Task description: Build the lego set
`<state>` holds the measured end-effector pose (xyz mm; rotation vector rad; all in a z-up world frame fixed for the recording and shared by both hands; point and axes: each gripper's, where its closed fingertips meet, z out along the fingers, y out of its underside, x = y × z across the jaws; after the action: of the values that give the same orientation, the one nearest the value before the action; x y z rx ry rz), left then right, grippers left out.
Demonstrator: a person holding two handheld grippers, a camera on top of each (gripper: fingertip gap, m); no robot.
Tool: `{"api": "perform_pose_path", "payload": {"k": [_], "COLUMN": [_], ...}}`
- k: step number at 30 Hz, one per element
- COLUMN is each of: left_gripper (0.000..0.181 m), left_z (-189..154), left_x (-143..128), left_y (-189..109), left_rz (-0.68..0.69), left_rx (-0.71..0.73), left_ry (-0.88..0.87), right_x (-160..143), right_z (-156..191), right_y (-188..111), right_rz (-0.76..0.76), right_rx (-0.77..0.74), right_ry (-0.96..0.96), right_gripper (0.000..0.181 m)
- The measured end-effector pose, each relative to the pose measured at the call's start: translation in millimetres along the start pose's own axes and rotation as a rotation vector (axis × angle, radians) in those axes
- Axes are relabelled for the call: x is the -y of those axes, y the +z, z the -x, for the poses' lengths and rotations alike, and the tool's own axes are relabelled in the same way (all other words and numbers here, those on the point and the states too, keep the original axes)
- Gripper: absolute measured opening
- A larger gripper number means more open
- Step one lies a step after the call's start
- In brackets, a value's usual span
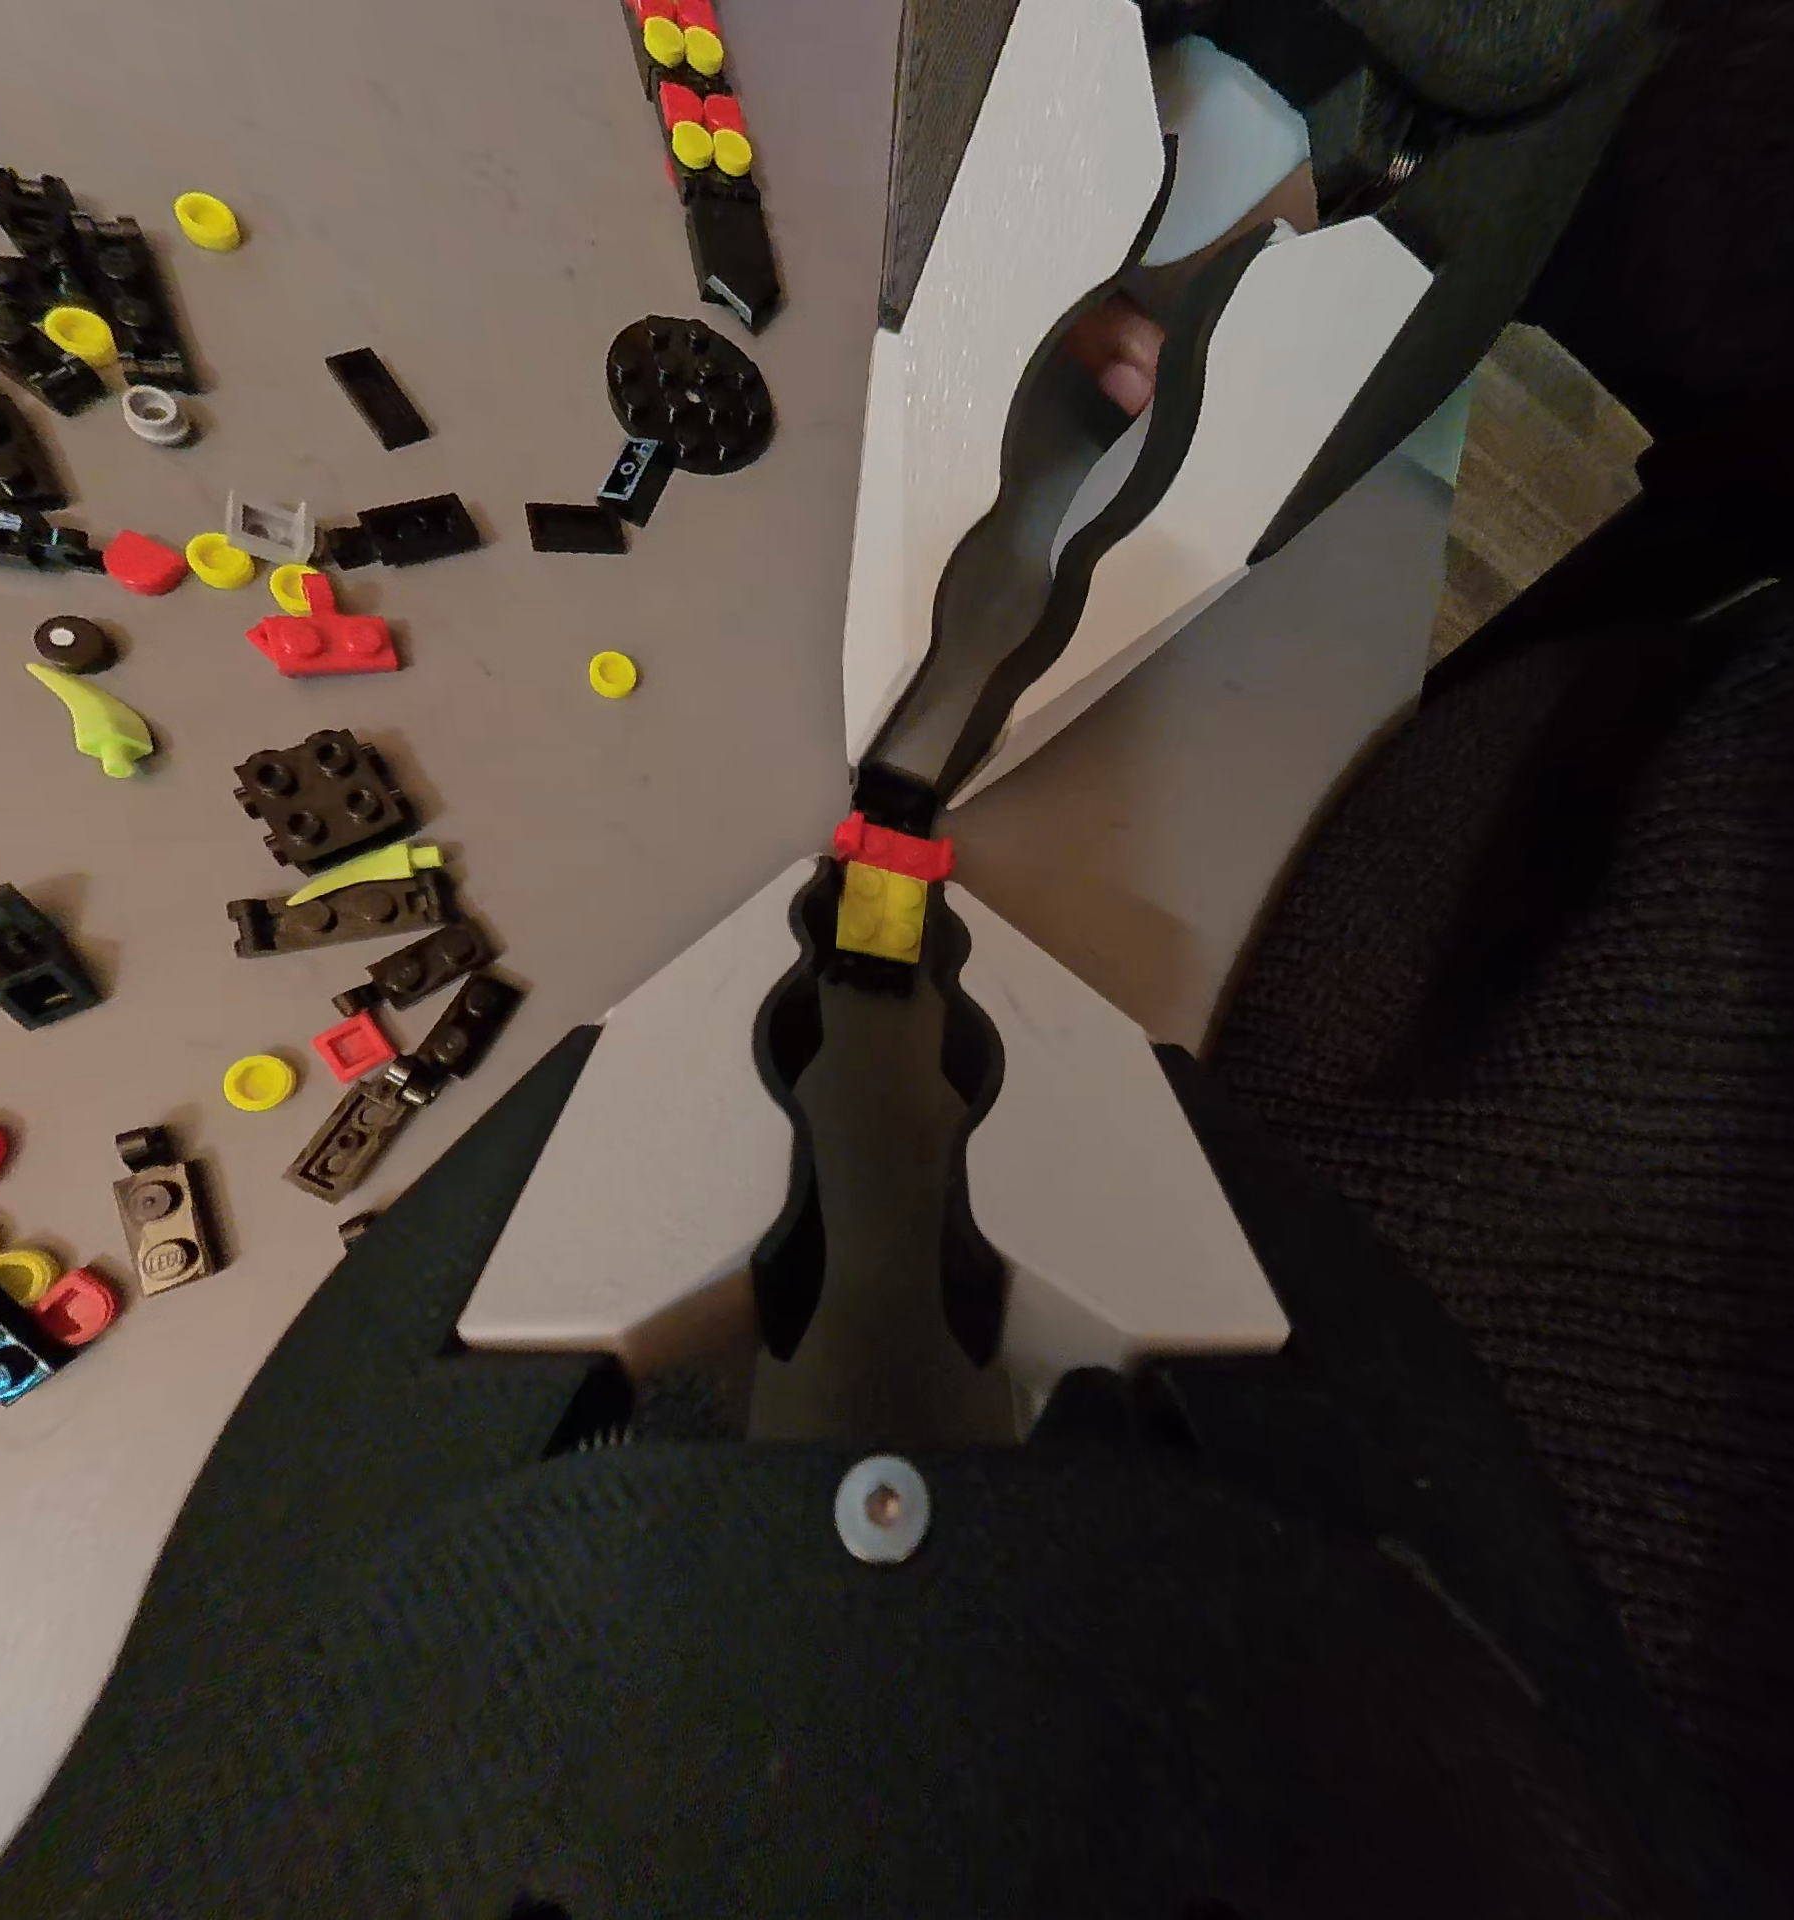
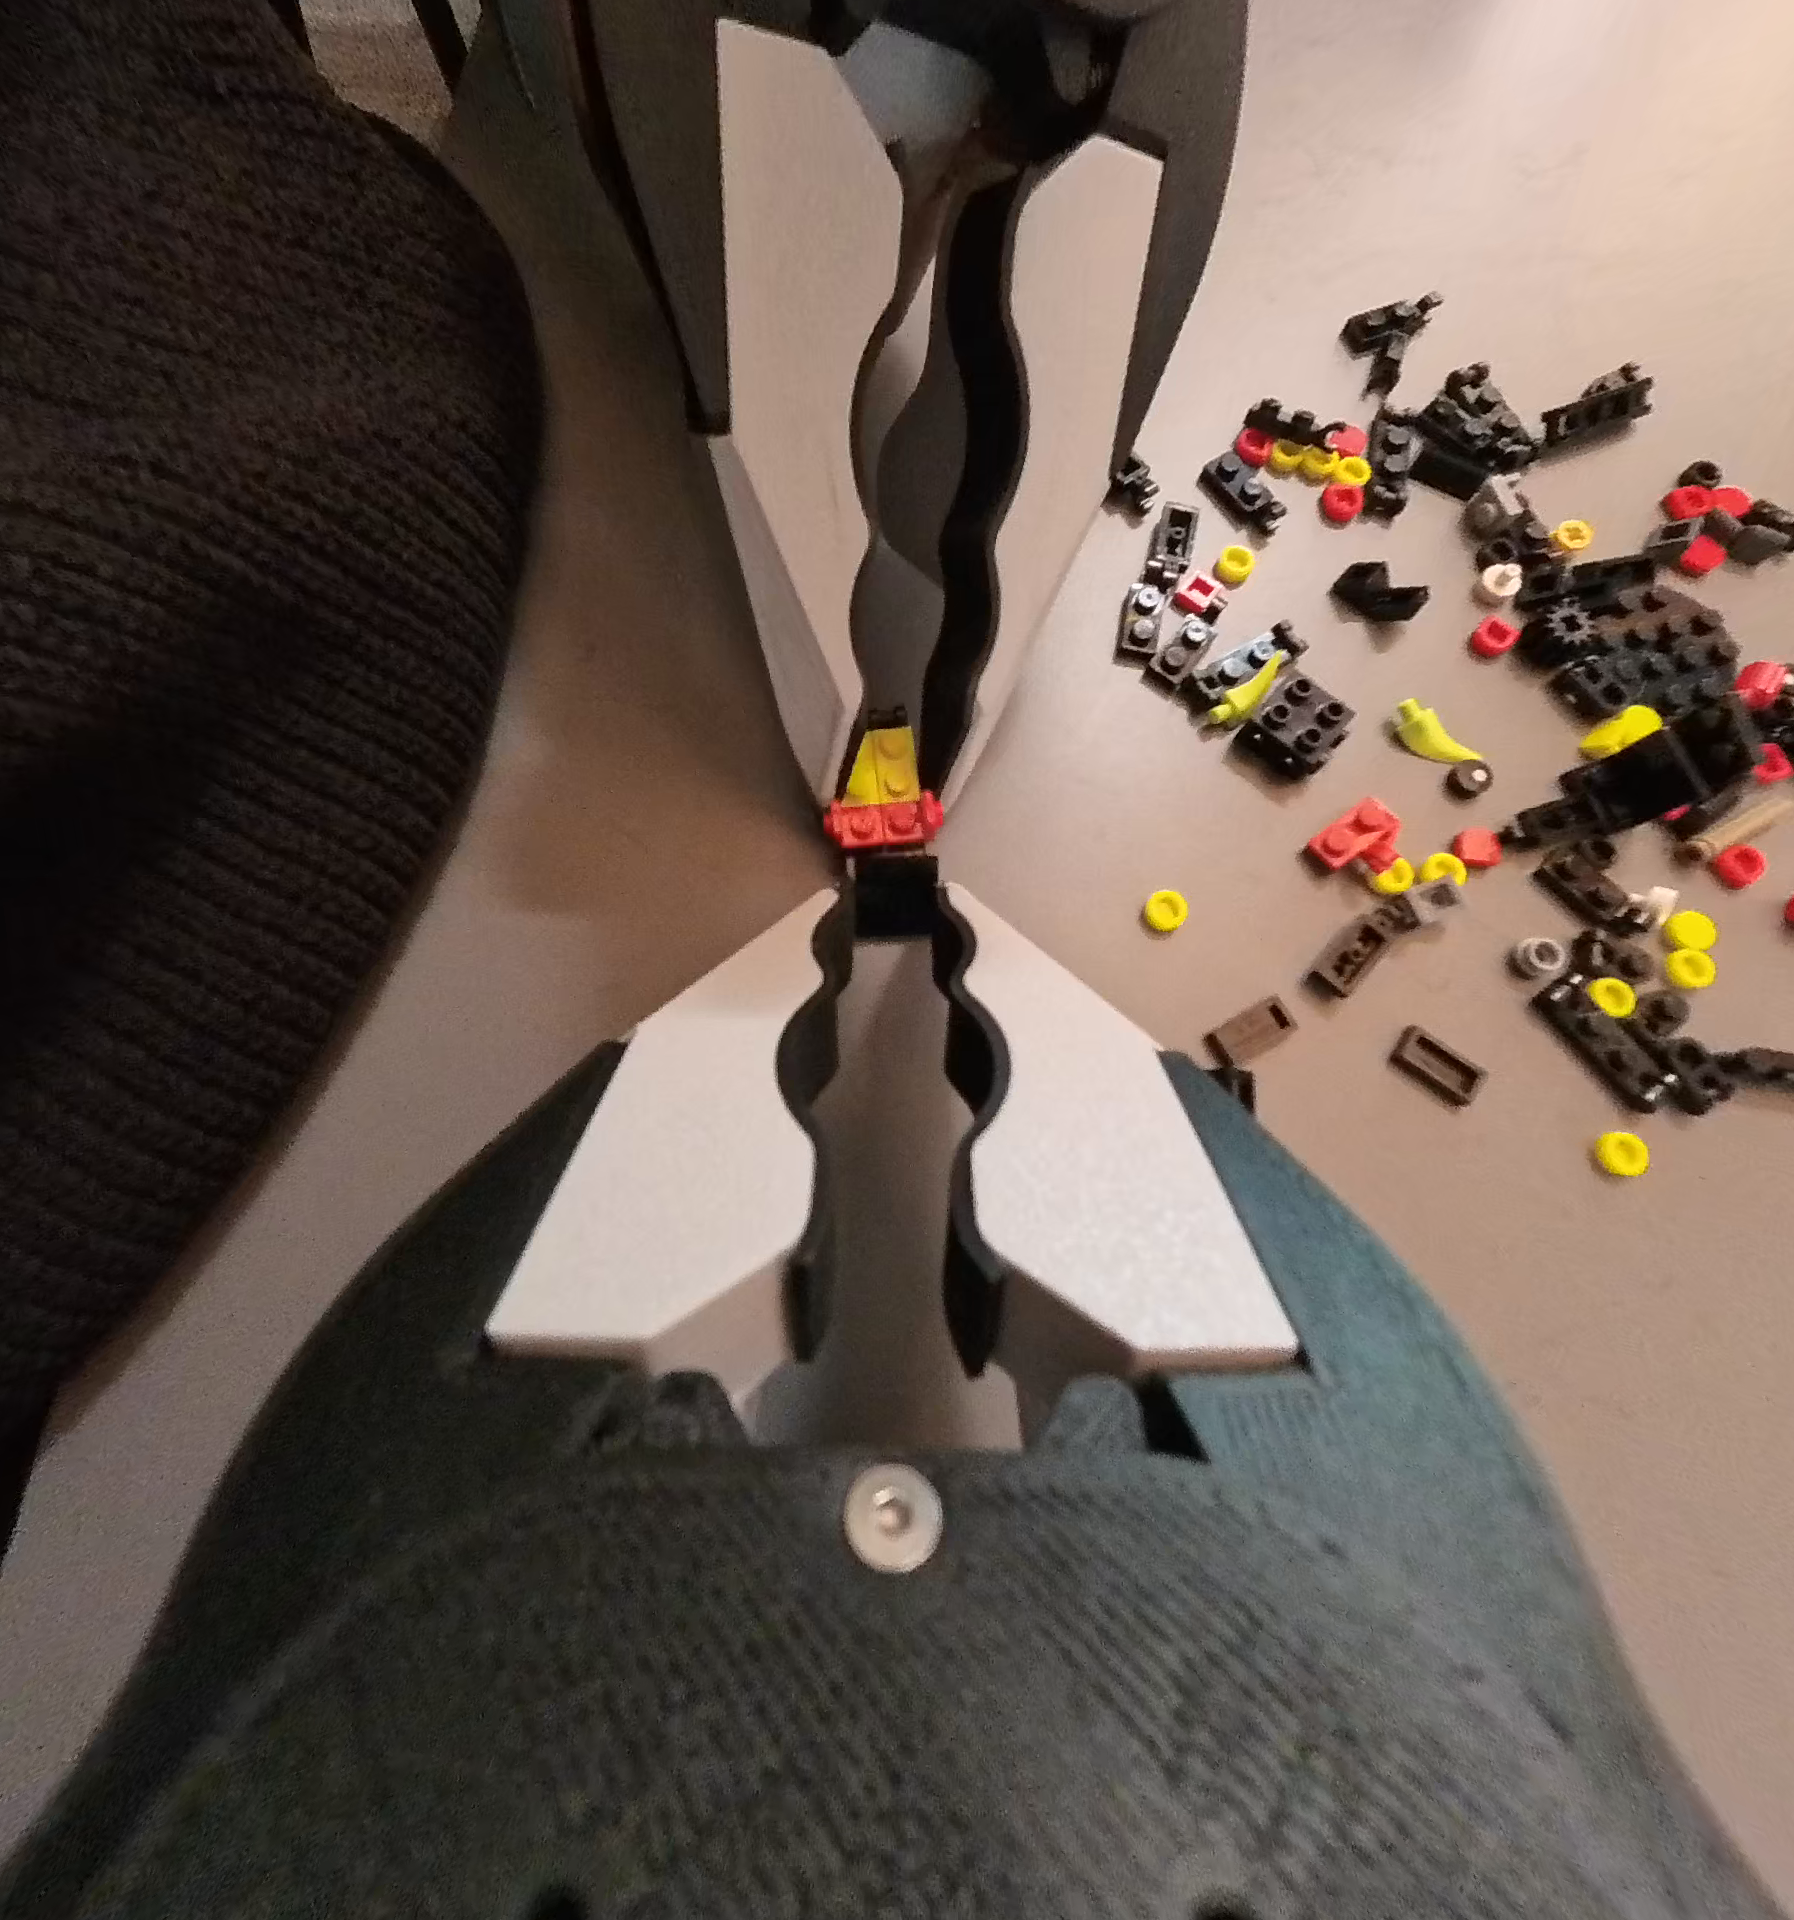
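Observation:
A small lego assembly hangs between my two grippers above the grey table. It has a yellow plate on a black base, a red plate across the middle, and a black brick at the far end. My left gripper is shut on the yellow end. My right gripper comes in from the top, tip to tip with the left, and is shut on the black end. The right wrist view shows the right gripper on the black brick, and the left gripper on the yellow plate.
Several loose black, red, yellow and lime pieces lie on the table to the left and, in the right wrist view, to the right. A built black strip with red and yellow studs and a black round plate lie farther off. A dark knitted garment is beside the grippers.

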<state>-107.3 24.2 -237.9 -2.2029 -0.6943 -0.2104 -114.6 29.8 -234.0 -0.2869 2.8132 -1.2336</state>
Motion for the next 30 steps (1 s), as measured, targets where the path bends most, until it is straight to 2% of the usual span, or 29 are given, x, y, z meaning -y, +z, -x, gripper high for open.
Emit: {"api": "perform_pose_path", "payload": {"k": [1, 19, 30], "left_gripper": [0.015, 0.015, 0.015], "left_z": [-0.2, 0.1, 0.0], "left_x": [0.1, 0.7, 0.9], "left_y": [0.2, 0.5, 0.6], "left_rz": [0.000, -0.001, -0.001], "left_rx": [0.000, -0.001, 0.001], "left_ry": [0.000, -0.010, -0.010], "right_x": [0.3, 4.1, 3.3], "right_z": [0.4, 2.4, -0.1], "right_y": [0.0, -3.4, -0.8], "right_rz": [-0.001, -0.009, 0.000], "right_rx": [0.002, 0.005, -0.002], "right_ry": [0.000, -0.003, 0.019], "right_gripper": [0.012, 0.016, 0.000]}}
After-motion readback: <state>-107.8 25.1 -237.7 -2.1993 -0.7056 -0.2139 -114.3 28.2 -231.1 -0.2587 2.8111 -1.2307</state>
